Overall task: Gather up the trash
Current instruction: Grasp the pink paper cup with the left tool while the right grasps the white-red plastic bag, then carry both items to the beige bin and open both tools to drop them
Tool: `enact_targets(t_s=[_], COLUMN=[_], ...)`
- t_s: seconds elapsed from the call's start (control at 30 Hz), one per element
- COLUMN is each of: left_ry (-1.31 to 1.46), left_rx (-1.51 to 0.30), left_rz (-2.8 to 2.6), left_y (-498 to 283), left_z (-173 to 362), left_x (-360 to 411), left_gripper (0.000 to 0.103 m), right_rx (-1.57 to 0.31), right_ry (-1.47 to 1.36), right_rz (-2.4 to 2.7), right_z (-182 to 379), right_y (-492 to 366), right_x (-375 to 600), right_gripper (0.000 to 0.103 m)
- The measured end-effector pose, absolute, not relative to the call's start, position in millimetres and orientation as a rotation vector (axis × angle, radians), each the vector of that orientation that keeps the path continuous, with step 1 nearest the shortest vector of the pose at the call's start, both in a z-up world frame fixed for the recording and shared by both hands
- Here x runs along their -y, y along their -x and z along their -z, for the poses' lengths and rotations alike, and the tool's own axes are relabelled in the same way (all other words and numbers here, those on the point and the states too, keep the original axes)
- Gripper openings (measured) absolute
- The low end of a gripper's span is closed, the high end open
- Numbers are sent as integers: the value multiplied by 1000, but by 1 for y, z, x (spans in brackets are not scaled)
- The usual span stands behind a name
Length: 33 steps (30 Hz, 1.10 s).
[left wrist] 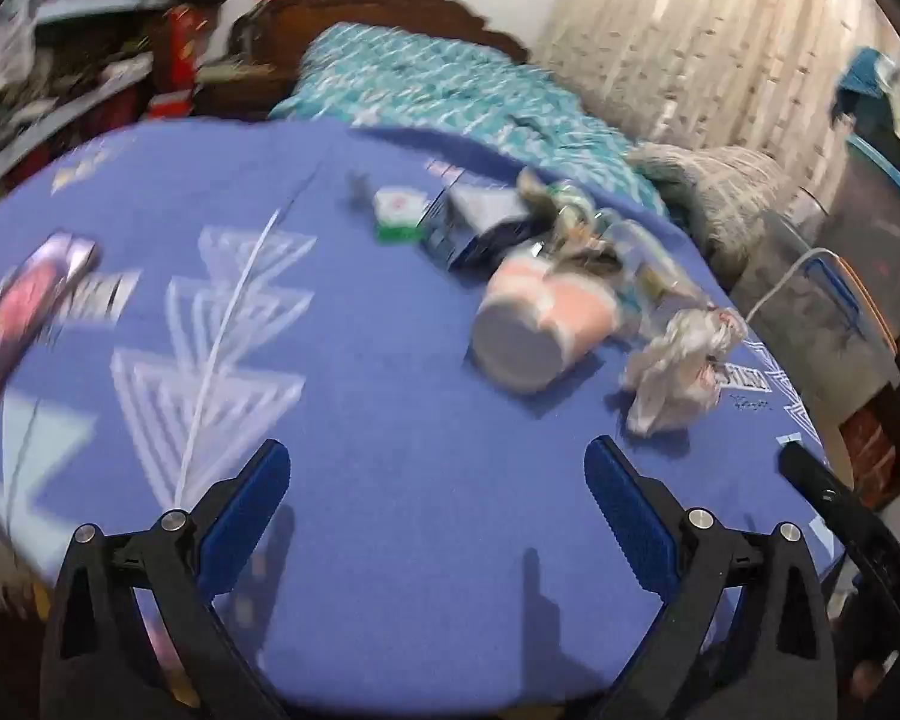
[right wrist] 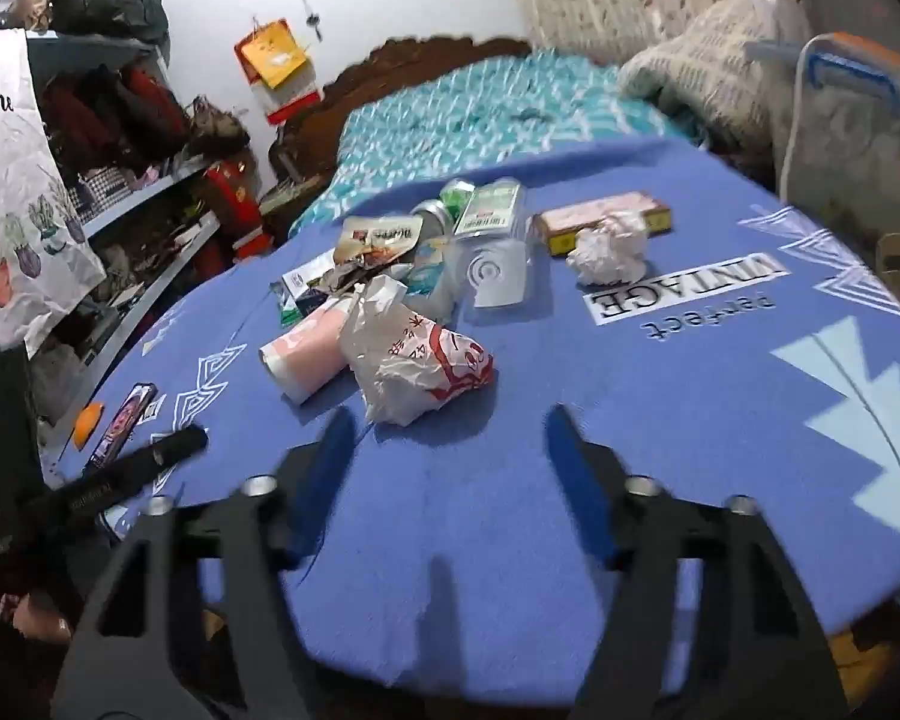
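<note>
Trash lies on a blue cloth (right wrist: 660,420) that covers the table. A crumpled white and red plastic bag (right wrist: 417,369) lies just ahead of my right gripper (right wrist: 447,420), which is open and empty. A pink paper cup (right wrist: 306,354) lies on its side beside the bag. Behind them are a snack wrapper (right wrist: 378,237), a clear plastic bottle (right wrist: 489,240), a crumpled tissue (right wrist: 606,255) and a flat pink box (right wrist: 600,219). My left gripper (left wrist: 438,456) is open and empty, short of the pink cup (left wrist: 540,324) and the bag (left wrist: 678,366).
A phone (right wrist: 123,423) and an orange object (right wrist: 87,417) lie at the table's left edge. Shelves (right wrist: 138,192) stand at the left. A bed with a teal cover (right wrist: 480,114) is behind. Grey storage boxes (left wrist: 822,300) stand at the right.
</note>
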<state>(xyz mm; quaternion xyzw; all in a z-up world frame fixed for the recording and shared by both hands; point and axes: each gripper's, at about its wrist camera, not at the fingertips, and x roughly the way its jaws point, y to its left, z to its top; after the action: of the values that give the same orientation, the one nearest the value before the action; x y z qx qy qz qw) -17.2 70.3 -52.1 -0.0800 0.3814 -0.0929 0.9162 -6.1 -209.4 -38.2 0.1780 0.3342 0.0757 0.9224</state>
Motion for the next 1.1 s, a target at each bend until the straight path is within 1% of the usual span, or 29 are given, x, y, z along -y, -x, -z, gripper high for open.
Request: enact_targets(t_s=[0.13,0.17,0.2,0.27,0.37,0.4,0.43,0.47,0.5,0.6,0.77,0.93,1.03,1.1], left_ry=[130,122,117,119,118,104,92,86,67,13,36,112,68,27], left_rx=[-778,-794,-816,-892,-988,-997,-999,-1006,-1009,-972,-952,-905,-879,-868], left_rz=[320,340,360,425,476,474,482,520,536,510,495,515,555,619], left_y=[-31,-44,-56,-83,-105,-107,-106,-105,-101,-79,-40,-16,-14,-18], left_z=[32,32,34,44,64,69,73,81,82,80,76,53,37,27], left_x=[-55,-51,-47,-38,-26,-23,-20,-18,-15,-16,-43,-64,-43,-13], left_gripper=[94,94,94,94,94,93,87,67,62,61,61,61,61,61], right_rx=[-730,-740,-748,-760,-791,-800,-809,-827,-840,-831,-795,-746,-740,-725], right_ry=[-354,-355,-359,-352,-322,-317,-316,-318,-318,-315,-319,-400,-384,-437], right_rz=[-201,-213,-220,-226,-227,-230,-237,-254,-266,-281,-287,-299,-261,-226], right_z=[38,39,40,45,54,56,59,63,65,64,60,53,52,54], right_y=[-23,-29,-37,-51,-69,-74,-78,-83,-84,-76,-51,-38,-35,-30], right_x=[206,204,202,200,192,189,187,183,179,174,179,197,207,231], right_gripper=[61,67,76,82,85,86,86,80,60,51,47,46,46,46])
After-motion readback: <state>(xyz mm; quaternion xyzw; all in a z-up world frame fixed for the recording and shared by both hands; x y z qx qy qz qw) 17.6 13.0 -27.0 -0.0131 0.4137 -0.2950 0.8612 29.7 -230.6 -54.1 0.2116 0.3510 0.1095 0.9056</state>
